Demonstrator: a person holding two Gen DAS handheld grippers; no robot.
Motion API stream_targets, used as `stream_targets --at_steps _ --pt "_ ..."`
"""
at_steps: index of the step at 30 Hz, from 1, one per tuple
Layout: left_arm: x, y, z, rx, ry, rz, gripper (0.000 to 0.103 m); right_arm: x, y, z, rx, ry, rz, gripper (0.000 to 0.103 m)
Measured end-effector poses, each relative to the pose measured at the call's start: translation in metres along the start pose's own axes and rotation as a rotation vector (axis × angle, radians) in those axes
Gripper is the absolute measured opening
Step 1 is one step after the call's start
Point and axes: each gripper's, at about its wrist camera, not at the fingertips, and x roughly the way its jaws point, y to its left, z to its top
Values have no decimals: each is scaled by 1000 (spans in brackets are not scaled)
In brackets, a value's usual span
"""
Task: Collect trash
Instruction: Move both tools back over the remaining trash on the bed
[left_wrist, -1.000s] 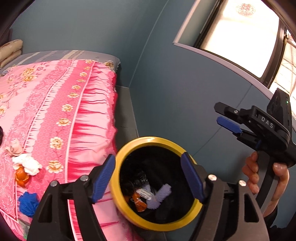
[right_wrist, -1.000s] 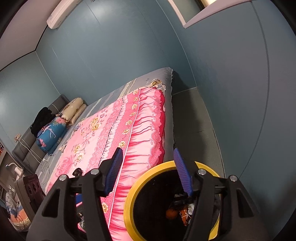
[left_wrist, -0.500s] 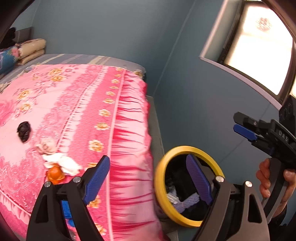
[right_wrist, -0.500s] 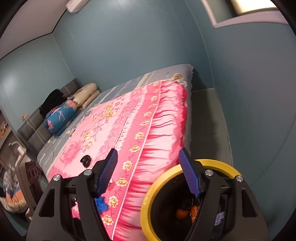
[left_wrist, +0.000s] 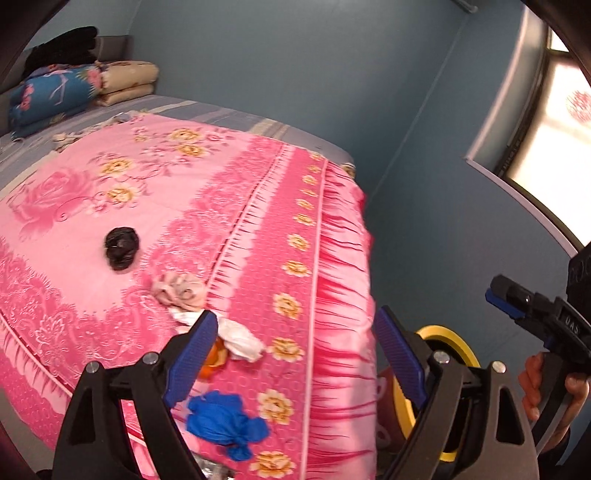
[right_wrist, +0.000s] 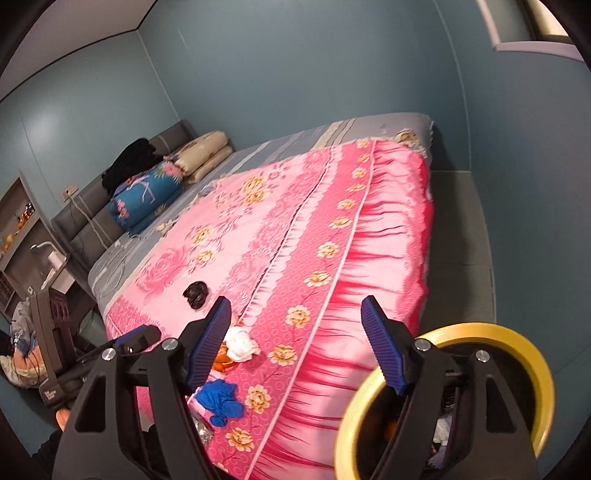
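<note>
Scattered near the pink bedspread's (left_wrist: 129, 206) edge lie a blue crumpled wad (left_wrist: 221, 417), white tissue (left_wrist: 240, 339), orange peel (right_wrist: 221, 360) and black bag (left_wrist: 121, 248), all beyond both grippers. Left gripper (left_wrist: 295, 354) and right gripper (right_wrist: 297, 343) are opening, nothing between their jaws. Beside the bed, the yellow-rimmed bin (right_wrist: 517, 339) holds trash.

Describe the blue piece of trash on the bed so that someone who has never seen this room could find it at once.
Look at the pink flowered blanket on the bed, at its near edge beside the yellow-rimmed bin. Among the small trash pieces there, the crumpled blue glove lies closest to the edge. It alone is bright blue; the white tissue, orange scrap and black wad lie farther in.
</note>
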Motion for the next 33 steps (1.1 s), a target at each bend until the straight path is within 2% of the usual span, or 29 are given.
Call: stream_targets --at_steps 16,33 --pt "6 96 25 -102 -3 175 84 96 53 0 -98 141 48 70" --pt "64 178 49 -166 47 284 84 210 97 -19 -192 330 49 70"
